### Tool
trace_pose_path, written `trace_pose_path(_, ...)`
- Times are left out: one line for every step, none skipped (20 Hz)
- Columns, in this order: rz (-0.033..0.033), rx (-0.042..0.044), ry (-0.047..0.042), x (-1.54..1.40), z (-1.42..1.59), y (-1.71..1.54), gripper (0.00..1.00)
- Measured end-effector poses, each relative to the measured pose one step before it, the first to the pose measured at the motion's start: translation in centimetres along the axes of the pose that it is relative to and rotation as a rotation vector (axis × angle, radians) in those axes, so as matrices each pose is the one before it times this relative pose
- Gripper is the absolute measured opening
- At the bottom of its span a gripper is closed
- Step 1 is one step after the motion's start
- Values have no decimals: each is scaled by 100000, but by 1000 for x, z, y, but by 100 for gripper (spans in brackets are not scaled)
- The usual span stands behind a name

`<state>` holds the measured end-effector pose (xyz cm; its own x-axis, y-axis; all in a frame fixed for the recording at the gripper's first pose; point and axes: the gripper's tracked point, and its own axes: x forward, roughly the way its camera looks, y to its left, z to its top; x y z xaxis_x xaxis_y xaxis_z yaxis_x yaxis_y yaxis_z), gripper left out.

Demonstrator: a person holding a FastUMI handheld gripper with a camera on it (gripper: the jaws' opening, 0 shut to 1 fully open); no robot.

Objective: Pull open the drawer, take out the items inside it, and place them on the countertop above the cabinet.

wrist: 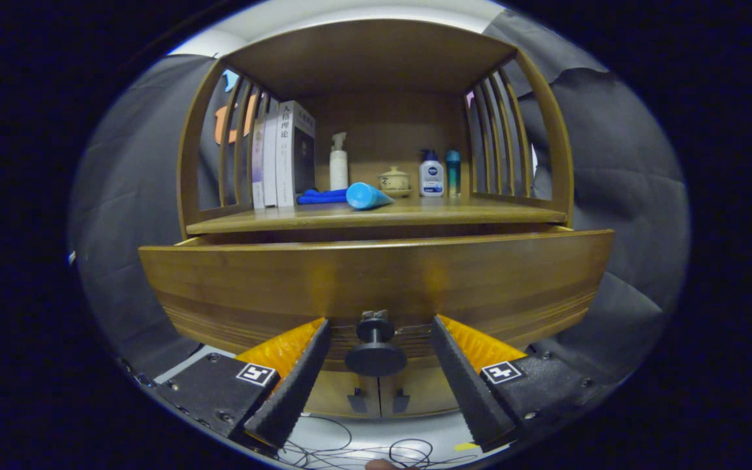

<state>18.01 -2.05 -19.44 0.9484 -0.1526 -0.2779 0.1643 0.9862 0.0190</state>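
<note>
A wooden cabinet fills the scene, with its drawer front point(376, 281) standing out toward me from the cabinet body. The drawer's dark round knob point(376, 356) sits between my two fingers, which stand apart on either side of it without touching it. My gripper point(379, 326) is open. The countertop point(415, 212) above the drawer carries a blue tube point(367, 196) lying on its side and a blue cloth point(324, 196). The inside of the drawer is hidden behind its front.
On the countertop stand several books point(282, 153), a white pump bottle point(339, 163), a small lidded ceramic pot point(395, 181), a white and blue bottle point(431, 174) and a teal bottle point(454, 173). Slatted sides fence the shelf. Cables point(376, 450) lie on the floor below.
</note>
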Motion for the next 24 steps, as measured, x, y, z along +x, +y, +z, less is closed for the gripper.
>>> trace_pose_path(-10, 668, 684, 582, 172, 39, 100)
trace_pose_path(-56, 625, 315, 417, 167, 40, 100)
trace_pose_path(-166, 251, 237, 565, 184, 60, 100)
trace_pose_path(-163, -140, 16, 388, 90, 36, 100)
trace_pose_path(-179, -62, 64, 515, 246, -9, 100)
trace_pose_path(-73, -66, 217, 502, 107, 34, 100)
trace_pose_path(-13, 108, 438, 561, 206, 18, 100)
trace_pose_path(-96, -143, 596, 455, 136, 29, 100)
trace_pose_path(-166, 307, 562, 531, 196, 20, 100)
trace_pose_path(-107, 373, 508, 326, 157, 32, 100)
trace_pose_path(37, 125, 303, 497, 156, 11, 100)
trace_pose_path(70, 258, 431, 399, 185, 31, 100)
trace_pose_path(-457, 576, -180, 320, 126, -18, 100)
trace_pose_path(-415, -245, 920, 62, -27, 67, 100)
trace_pose_path(-240, -585, -339, 88, -60, -72, 100)
trace_pose_path(128, -137, -479, -192, -62, 63, 100)
trace_pose_path(169, -554, 760, 90, -47, -109, 100)
trace_pose_path(-104, 24, 1661, 16, -149, -231, 100)
trace_pose_path(34, 1180, 1419, -181, -29, -275, 100)
trace_pose_path(7, 1814, -560, -514, 192, -232, 100)
trace_pose_path(315, 1763, -1270, -626, 272, -124, 100)
trace_pose_path(1643, 456, -534, -643, 34, 171, 100)
trace_pose_path(1198, -369, -721, -861, 39, 108, 100)
trace_pose_path(1141, -886, -907, -1023, 242, 85, 100)
